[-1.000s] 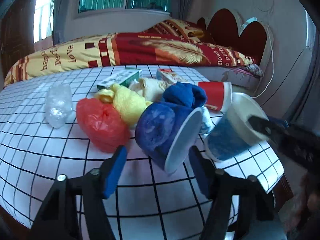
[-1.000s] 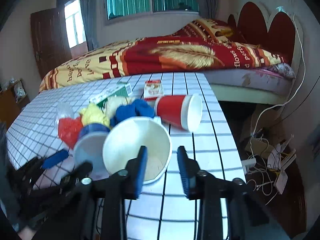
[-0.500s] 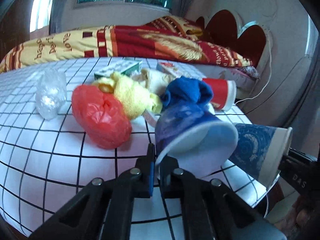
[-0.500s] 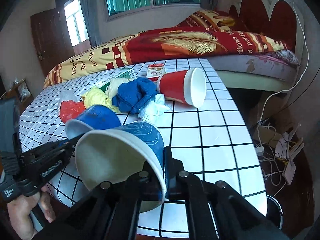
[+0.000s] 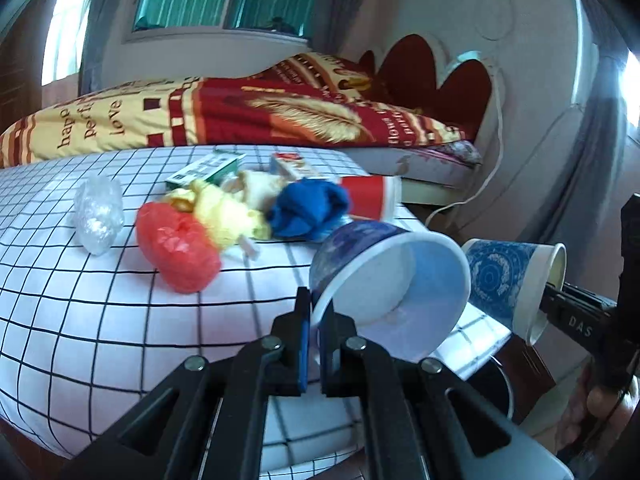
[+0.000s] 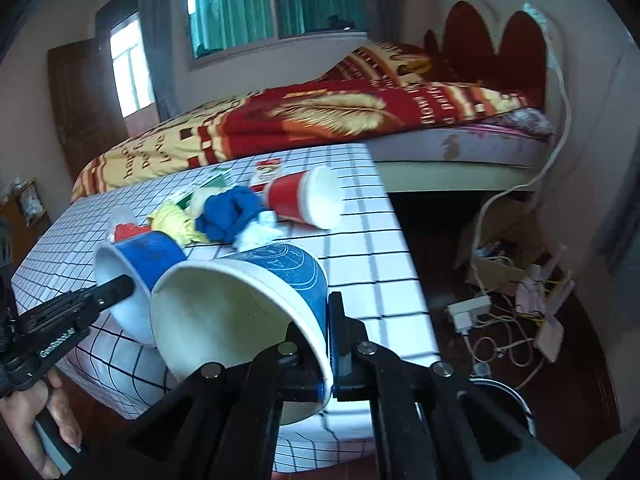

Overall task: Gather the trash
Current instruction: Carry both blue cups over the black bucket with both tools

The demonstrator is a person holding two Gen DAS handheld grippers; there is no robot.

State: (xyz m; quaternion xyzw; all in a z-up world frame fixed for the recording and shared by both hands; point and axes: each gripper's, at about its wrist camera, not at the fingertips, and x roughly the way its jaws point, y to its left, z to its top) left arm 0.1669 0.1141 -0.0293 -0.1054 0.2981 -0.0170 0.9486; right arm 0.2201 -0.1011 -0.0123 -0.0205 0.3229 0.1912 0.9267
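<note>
Trash pile lies behind two blue cups, each apparently rim-pinched in jaws.

My left gripper pinched the rim of a blue paper cup, tipped on its side above the table's right edge. Just beyond it my right gripper held a second patterned cup. A red bag, yellow wad and blue cloth lay mid-table.
</note>
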